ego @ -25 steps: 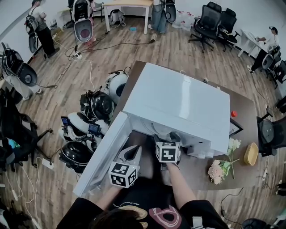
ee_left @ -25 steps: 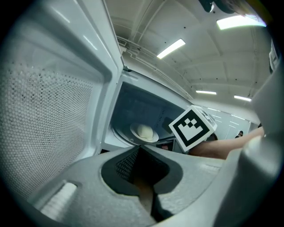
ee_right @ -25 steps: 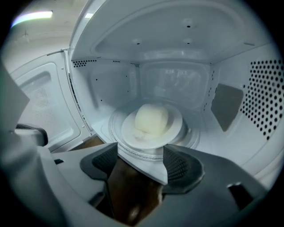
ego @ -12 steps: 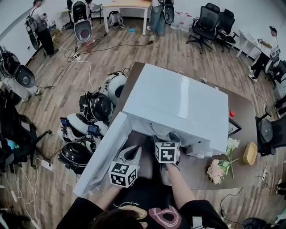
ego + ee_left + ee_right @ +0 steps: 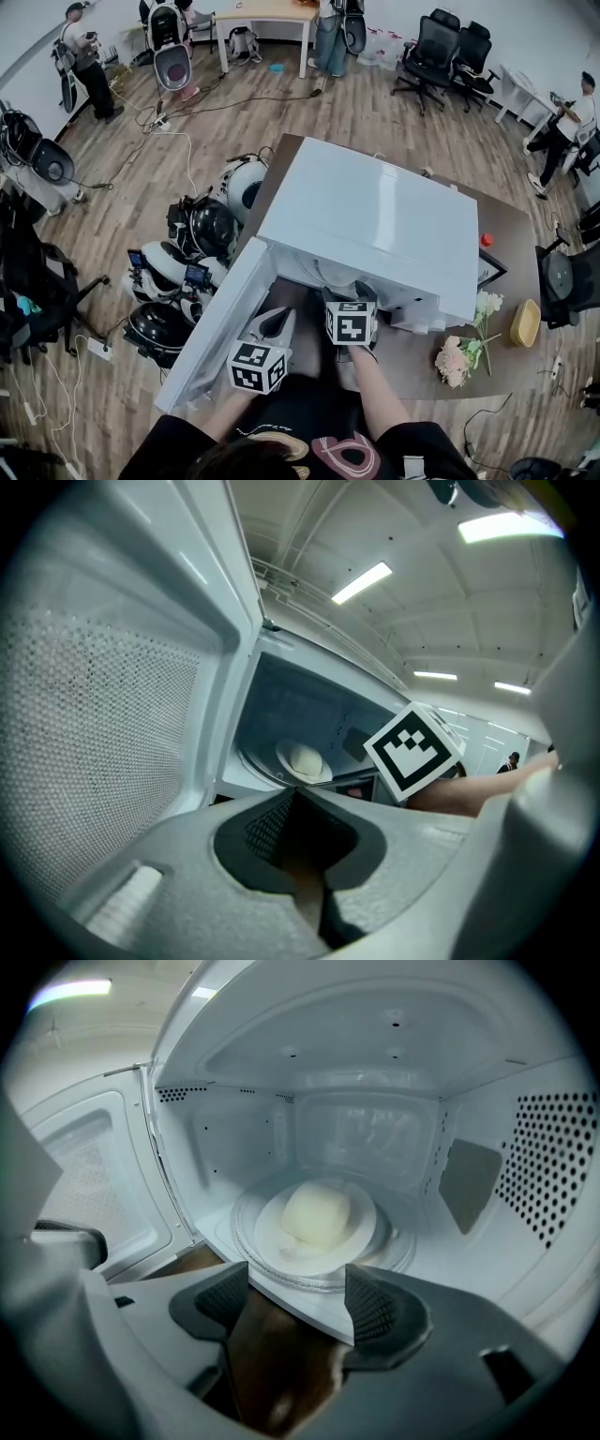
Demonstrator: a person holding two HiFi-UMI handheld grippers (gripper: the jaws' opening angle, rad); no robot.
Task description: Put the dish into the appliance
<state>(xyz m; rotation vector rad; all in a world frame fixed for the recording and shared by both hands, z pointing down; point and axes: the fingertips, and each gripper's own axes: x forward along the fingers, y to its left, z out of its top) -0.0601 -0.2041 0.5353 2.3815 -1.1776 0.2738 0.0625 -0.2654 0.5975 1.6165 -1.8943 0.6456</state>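
In the head view, your left gripper (image 5: pixel 275 325) sits beside the microwave's (image 5: pixel 375 216) open door (image 5: pixel 217 323), and your right gripper (image 5: pixel 349 294) is at the microwave's mouth.

In the left gripper view, your jaws are pressed together on nothing.

In the right gripper view, your jaws stand apart and empty. The dish (image 5: pixel 316 1221) rests on the turntable (image 5: pixel 401 1247) inside the microwave, just beyond them.

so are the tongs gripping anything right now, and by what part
Nothing is held. The right tongs stand open short of the dish on the turntable; the left tongs are shut, empty.
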